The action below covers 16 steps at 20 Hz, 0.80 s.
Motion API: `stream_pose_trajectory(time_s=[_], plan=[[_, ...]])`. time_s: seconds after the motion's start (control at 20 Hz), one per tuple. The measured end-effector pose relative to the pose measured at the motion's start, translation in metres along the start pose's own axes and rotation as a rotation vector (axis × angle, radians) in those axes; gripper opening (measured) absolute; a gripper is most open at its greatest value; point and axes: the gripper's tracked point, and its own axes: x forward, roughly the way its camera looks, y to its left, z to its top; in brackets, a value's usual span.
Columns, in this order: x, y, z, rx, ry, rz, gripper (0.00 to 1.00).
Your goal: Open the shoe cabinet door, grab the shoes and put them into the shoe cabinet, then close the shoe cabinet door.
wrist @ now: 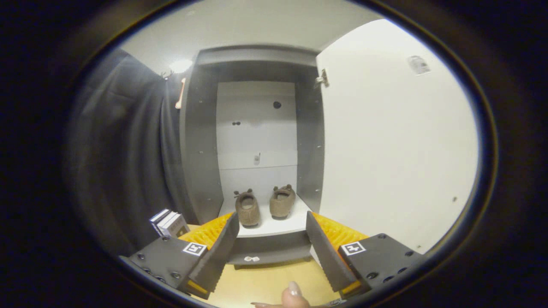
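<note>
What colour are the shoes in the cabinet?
Brown, fuzzy-looking; the shoes sit side by side on the cabinet's bottom shelf, beyond the open gripper, in the gripper view.

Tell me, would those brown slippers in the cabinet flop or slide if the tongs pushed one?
The slippers look soft and fuzzy, so probably floppy and light. Low and flat, they seem unlikely to tip. On the smooth white shelf one would likely slide. The tongs stand open, short of them.

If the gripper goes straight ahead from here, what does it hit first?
Likely the shoes on the cabinet floor: the open gripper points into the cabinet past its open door. Depth is unclear; a low path might meet the cabinet's front edge first.
</note>
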Motion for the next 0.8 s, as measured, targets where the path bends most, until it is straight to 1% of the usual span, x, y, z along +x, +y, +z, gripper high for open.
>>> stream_pose_trajectory(time_s=[0.1,0.25,0.4,0.55,0.65,0.8], plan=[[-0.037,-0.026,0.009,0.027,-0.035,-0.036,0.98],[-0.086,-0.083,0.02,0.054,-0.072,-0.117,0.98],[-0.123,-0.141,0.034,0.048,-0.121,-0.176,0.97],[-0.144,-0.207,0.044,0.005,-0.17,-0.226,0.97],[-0.15,-0.248,0.047,-0.005,-0.18,-0.238,0.96],[-0.129,-0.297,0.038,-0.012,-0.149,-0.231,0.96]])
